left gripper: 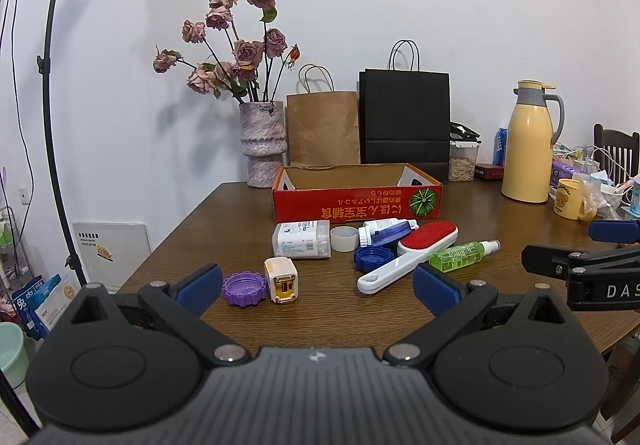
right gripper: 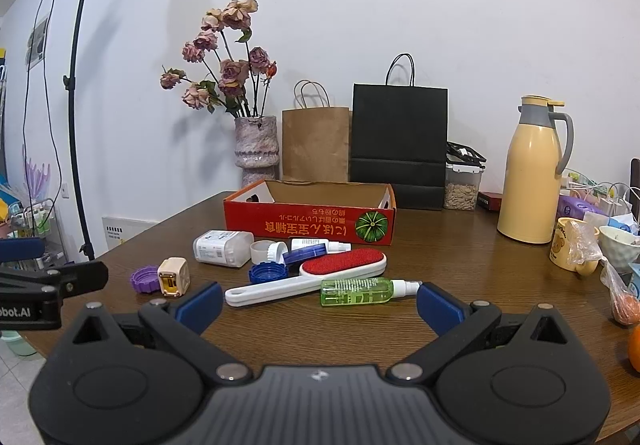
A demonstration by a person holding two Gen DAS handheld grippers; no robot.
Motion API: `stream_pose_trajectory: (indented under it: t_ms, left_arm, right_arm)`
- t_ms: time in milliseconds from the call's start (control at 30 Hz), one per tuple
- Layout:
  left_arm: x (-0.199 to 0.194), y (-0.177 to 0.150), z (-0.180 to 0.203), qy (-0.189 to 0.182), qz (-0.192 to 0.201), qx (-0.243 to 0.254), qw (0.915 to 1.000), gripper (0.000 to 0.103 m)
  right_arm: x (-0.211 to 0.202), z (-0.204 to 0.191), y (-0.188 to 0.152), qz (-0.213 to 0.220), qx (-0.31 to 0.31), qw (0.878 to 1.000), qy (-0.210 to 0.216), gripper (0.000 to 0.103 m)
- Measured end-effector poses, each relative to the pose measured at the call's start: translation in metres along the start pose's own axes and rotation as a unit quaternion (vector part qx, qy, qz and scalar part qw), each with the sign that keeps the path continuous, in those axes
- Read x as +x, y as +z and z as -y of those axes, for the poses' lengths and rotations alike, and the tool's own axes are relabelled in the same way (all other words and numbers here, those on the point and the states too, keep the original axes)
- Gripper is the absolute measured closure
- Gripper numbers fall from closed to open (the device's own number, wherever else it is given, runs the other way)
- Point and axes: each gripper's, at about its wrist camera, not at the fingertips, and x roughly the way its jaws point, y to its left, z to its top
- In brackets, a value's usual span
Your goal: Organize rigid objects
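A red cardboard box (left gripper: 356, 201) (right gripper: 308, 223) stands open on the wooden table. In front of it lie a white plastic case (left gripper: 301, 240) (right gripper: 222, 247), a tape roll (left gripper: 344, 238), a white tube (left gripper: 380, 228), a blue lid (left gripper: 371, 258) (right gripper: 267, 272), a red-and-white lint brush (left gripper: 412, 251) (right gripper: 316, 277), a green spray bottle (left gripper: 464, 253) (right gripper: 360, 291), a purple lid (left gripper: 245, 288) (right gripper: 145, 278) and a cream charger (left gripper: 281, 279) (right gripper: 173, 277). My left gripper (left gripper: 318, 287) is open above the near table edge. My right gripper (right gripper: 319, 303) is open just short of the spray bottle.
A vase of dried roses (left gripper: 262, 143), a brown bag (left gripper: 323, 129) and a black bag (left gripper: 404, 117) stand behind the box. A yellow thermos (left gripper: 528, 143), a bear mug (left gripper: 570, 199) and clutter fill the right side. A light stand (left gripper: 52, 85) rises at left.
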Motion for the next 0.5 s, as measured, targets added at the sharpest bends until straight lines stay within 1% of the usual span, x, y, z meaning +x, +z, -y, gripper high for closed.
stream_pose_trajectory:
  t_ms: [500]
  left_arm:
    - [-0.0012,0.0009,-0.0002,-0.002,0.0,-0.002,1.0,0.0]
  right_arm:
    - [-0.0004,-0.0002,-0.0005,0.001,-0.001,1.0,0.0,0.0]
